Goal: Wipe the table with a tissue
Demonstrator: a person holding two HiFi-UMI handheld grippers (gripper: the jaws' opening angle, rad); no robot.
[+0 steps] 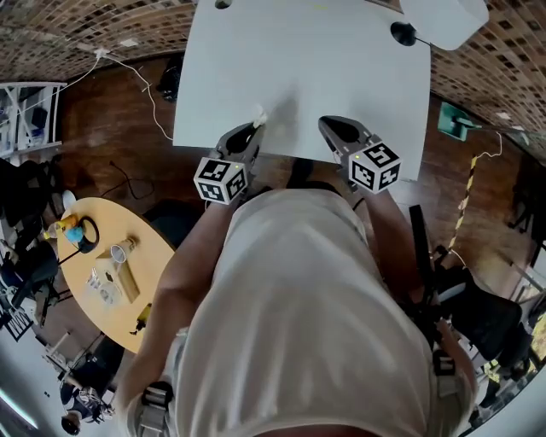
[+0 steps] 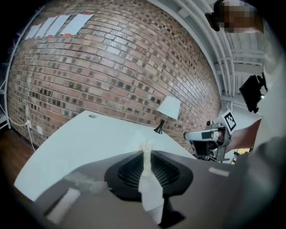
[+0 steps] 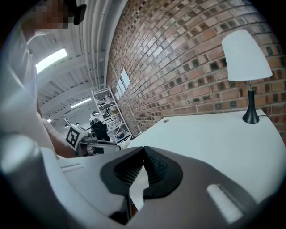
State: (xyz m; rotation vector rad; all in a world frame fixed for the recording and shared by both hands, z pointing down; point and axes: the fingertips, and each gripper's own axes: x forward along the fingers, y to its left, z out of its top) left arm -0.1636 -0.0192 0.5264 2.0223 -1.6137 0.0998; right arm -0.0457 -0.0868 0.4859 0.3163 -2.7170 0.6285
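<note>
A white tissue [image 2: 145, 152] stands pinched between the ribbed pads of my left gripper [image 2: 145, 155], which is shut on it. In the head view that tissue [image 1: 258, 115] pokes out of the left gripper [image 1: 253, 128] just above the near edge of the white table [image 1: 299, 68]. My right gripper [image 1: 329, 125] hovers beside it over the same edge. Its jaws meet at the tips with nothing between them in the right gripper view [image 3: 144, 151]. Each gripper sees the other: the right gripper [image 2: 208, 134] and the left gripper [image 3: 89, 136].
A white lamp [image 1: 444, 17] stands at the table's far right corner, against a brick wall [image 2: 111, 67]. A round wooden side table [image 1: 111, 273] with small items stands on the floor at the left. A dark chair [image 1: 478, 316] is at the right, metal shelving [image 3: 105, 107] further off.
</note>
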